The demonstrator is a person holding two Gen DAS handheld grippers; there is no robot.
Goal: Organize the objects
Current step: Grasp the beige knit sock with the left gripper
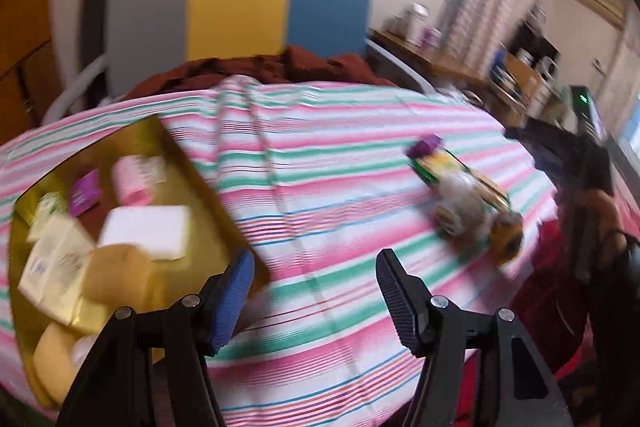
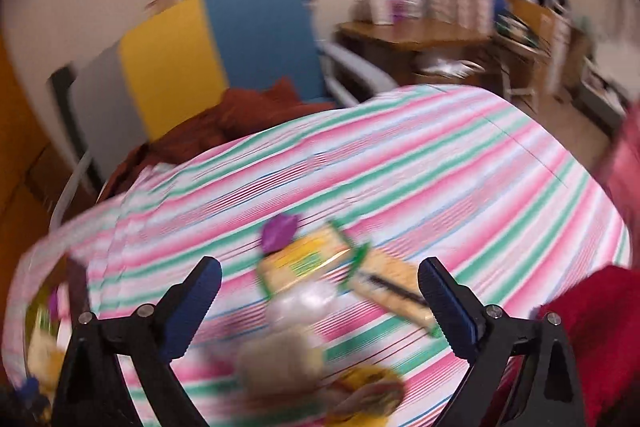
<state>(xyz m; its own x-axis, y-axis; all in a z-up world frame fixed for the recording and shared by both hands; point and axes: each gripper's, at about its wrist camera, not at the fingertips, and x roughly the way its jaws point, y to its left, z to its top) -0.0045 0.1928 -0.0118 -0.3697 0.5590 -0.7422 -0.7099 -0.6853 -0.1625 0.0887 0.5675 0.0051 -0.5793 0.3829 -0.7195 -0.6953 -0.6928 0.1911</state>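
Note:
A gold tray (image 1: 188, 163) at the left of the striped tablecloth (image 1: 320, 131) holds several items, among them a pink packet (image 1: 134, 179), a purple sachet (image 1: 86, 193) and a white box (image 1: 146, 231). My left gripper (image 1: 315, 259) hangs open over bare cloth beside the tray's near corner. A loose pile lies to the right: a purple sachet (image 2: 280, 229), a yellow-green packet (image 2: 308, 261), a flat yellow packet (image 2: 392, 291), a clear bag (image 2: 304, 301) and a yellow round item (image 2: 368, 395). Above this pile my right gripper (image 2: 320, 265) stands wide open, its pads pressing on nothing. Both views are blurred.
A chair with a grey, yellow and blue back (image 1: 240, 3) stands behind the table, rust-brown cloth (image 1: 280, 67) heaped on its seat. A wooden desk (image 2: 412, 35) with jars is at the back right. Red fabric (image 2: 580, 311) lies at the table's right edge.

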